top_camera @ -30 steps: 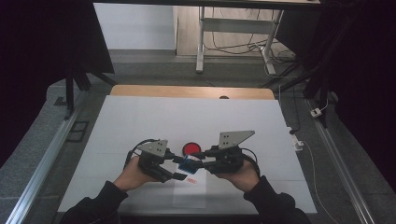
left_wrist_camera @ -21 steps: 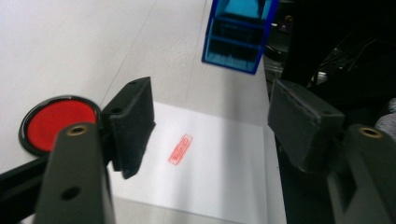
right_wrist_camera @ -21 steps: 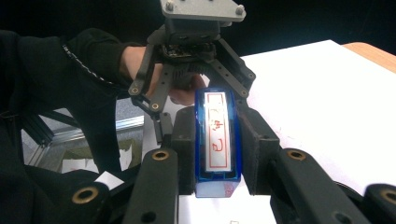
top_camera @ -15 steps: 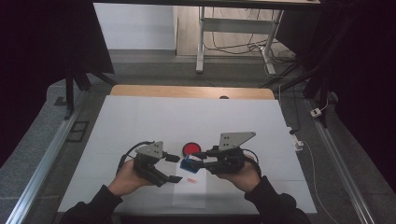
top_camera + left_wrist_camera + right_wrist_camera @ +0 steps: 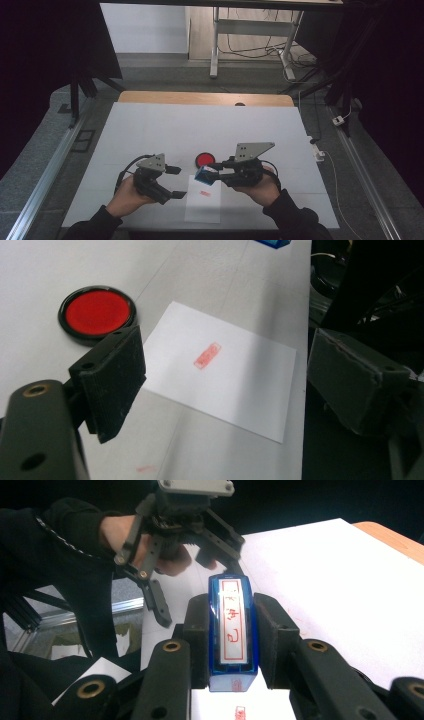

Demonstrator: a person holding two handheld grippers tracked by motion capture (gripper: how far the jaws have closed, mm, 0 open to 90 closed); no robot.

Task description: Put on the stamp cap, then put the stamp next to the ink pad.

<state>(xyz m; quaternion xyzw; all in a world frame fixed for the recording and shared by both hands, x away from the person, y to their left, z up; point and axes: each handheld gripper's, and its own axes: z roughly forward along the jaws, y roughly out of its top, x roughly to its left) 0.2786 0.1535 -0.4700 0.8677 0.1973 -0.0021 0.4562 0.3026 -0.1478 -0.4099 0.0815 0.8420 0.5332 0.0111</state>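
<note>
Blue stamp (image 5: 232, 630) clamped tight in the right tool (image 5: 232, 645), hovering just over the near end of the white paper sheet (image 5: 204, 202) on the counter (image 5: 150, 130). Red characters on the stamp's top label, too stylised to read. Red rectangular imprint (image 5: 206, 355) on the sheet, way too small and blurry to make out. Stamp cut off at the top edge in the left gripper view. Left tool (image 5: 170, 182) empty, jaws well apart after just opening, off to the sheet's left. Red ink pad (image 5: 204, 160) just beyond the sheet.
</note>
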